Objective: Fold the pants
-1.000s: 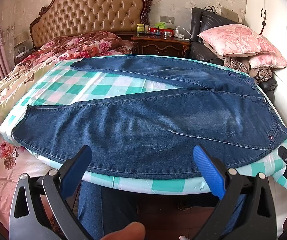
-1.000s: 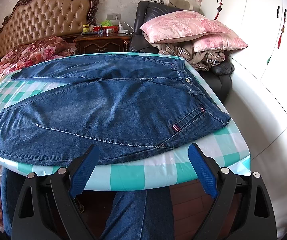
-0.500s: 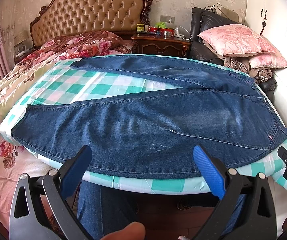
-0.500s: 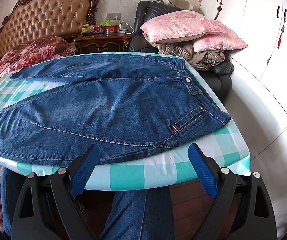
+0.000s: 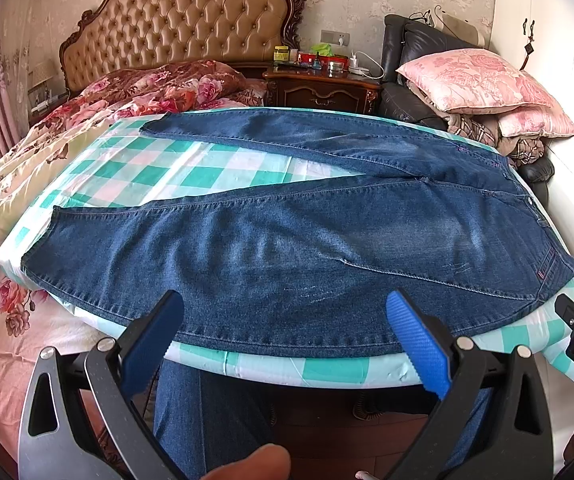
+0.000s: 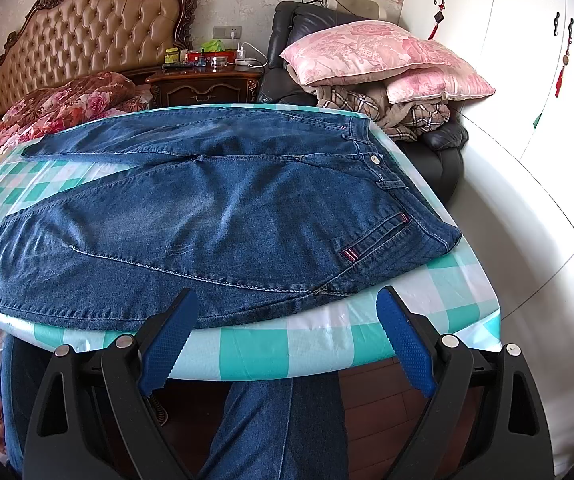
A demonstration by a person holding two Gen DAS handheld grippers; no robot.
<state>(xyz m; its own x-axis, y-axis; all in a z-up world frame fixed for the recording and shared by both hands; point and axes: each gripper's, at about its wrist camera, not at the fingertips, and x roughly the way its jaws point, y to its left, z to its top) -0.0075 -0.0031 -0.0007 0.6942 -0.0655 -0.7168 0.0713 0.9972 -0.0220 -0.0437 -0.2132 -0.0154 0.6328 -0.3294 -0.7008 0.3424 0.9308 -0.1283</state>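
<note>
Nothing has shifted over the last second: the jeans (image 5: 307, 240) lie unfolded on the checked table (image 6: 327, 344), apparently flat. Left gripper (image 5: 287, 340) and right gripper (image 6: 287, 340) hover wide at its near edge, so folding hasn't begun.

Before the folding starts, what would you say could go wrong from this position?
1. The jeans overhang the near edge of the checkered table; a one-sided pull might drag them off.
2. Both tongs, left and right, are open and off the cloth; a shallow grab may catch the tablecloth too.
3. The legs lie splayed, so they may fold misaligned.
</note>
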